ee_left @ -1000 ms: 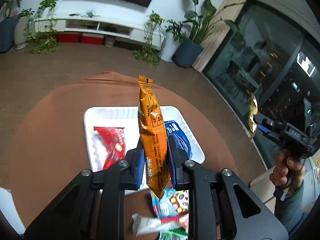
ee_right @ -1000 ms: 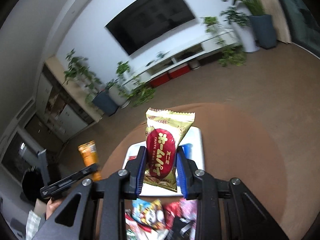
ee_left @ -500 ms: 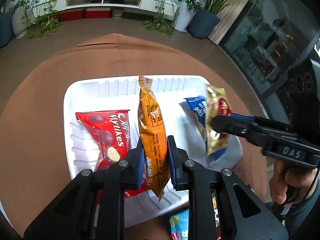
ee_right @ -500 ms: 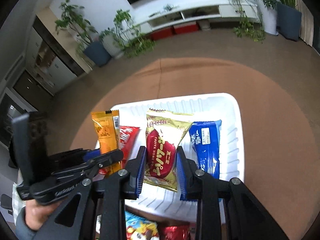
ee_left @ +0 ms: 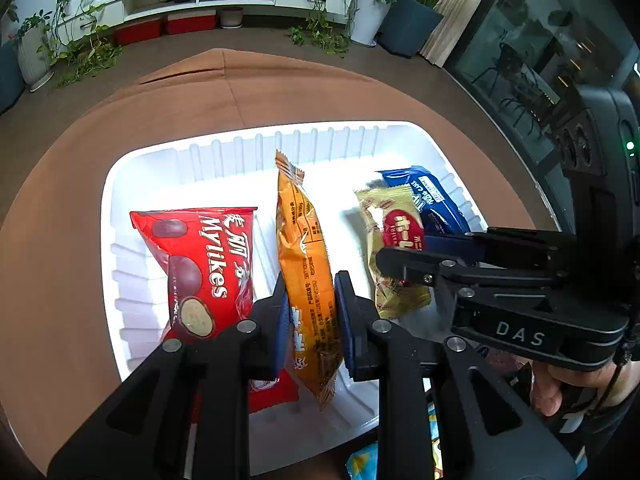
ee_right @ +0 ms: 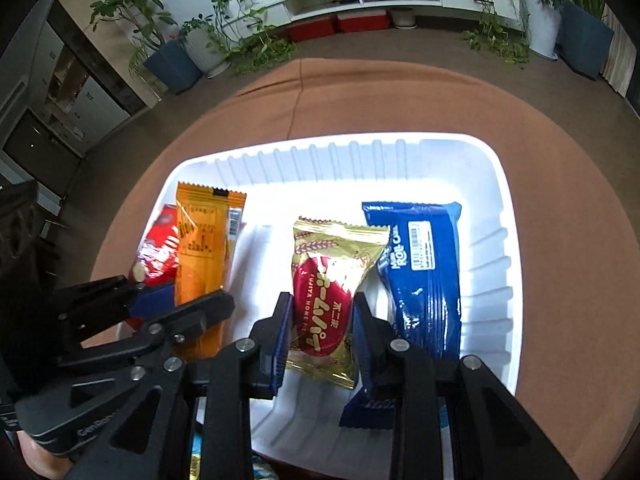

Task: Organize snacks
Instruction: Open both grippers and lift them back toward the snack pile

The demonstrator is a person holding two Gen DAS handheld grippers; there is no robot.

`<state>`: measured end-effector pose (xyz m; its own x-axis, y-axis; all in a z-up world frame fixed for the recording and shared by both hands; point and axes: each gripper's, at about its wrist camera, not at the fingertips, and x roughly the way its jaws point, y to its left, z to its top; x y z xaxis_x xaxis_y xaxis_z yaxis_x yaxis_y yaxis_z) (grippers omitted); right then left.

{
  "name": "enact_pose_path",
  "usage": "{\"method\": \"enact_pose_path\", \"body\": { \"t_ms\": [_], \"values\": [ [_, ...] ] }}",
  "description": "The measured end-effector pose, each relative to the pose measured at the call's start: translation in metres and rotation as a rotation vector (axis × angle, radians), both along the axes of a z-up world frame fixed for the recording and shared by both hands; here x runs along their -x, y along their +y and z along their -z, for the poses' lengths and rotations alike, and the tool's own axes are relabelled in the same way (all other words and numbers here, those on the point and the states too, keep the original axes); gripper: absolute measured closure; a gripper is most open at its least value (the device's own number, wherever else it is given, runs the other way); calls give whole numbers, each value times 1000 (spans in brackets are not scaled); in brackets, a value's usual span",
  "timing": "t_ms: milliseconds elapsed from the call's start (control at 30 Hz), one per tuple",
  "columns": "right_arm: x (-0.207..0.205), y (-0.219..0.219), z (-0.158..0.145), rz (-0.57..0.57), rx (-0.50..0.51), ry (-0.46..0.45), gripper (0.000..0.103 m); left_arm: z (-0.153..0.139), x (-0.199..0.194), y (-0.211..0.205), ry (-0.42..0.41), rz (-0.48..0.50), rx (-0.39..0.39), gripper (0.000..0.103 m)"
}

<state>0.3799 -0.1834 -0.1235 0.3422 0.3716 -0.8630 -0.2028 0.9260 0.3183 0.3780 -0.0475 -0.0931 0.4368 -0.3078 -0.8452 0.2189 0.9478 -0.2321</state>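
A white ribbed tray [ee_left: 208, 152] [ee_right: 492, 184] sits on a round brown table. My left gripper [ee_left: 310, 320] is shut on a long orange snack packet [ee_left: 304, 256] [ee_right: 202, 240], held low inside the tray beside a red Mylikes bag [ee_left: 208, 264] [ee_right: 160, 252] that lies at the tray's left. My right gripper [ee_right: 320, 332] is shut on a gold packet with a red oval [ee_right: 326, 300] [ee_left: 394, 240], held low in the tray just left of a blue roll-cake packet [ee_right: 424, 272] [ee_left: 432, 200] lying flat at the right.
More loose snack packets [ee_left: 362, 460] lie on the table at the tray's near edge, mostly hidden by the grippers. A hand [ee_left: 568, 384] holds the right gripper's handle. Bare brown tabletop [ee_left: 260, 92] surrounds the tray; potted plants and a white TV bench stand beyond.
Both grippers have come down and forward from above the table into the tray, each still holding its packet. The tray now fills both views.
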Motion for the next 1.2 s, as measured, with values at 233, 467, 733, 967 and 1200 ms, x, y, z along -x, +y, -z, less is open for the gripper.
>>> {"method": "enact_pose_path", "body": {
  "t_ms": [233,467,733,967,1200],
  "values": [
    [3,2,-1,-13,2,1,71,-3,4,10,1,-2,26,81],
    [9,2,-11,4,14,-35,53,-8,9,19,-18,-23,36,61],
    [21,-10,-44,48,-9,-103,42,-33,24,26,-80,-29,71,32],
    [64,-41,-92,129,-273,-243,3,-76,70,41,-185,-42,124,0],
    [137,-78,-97,207,-590,-216,0,-95,160,45,-371,-16,77,0]
  ]
}}
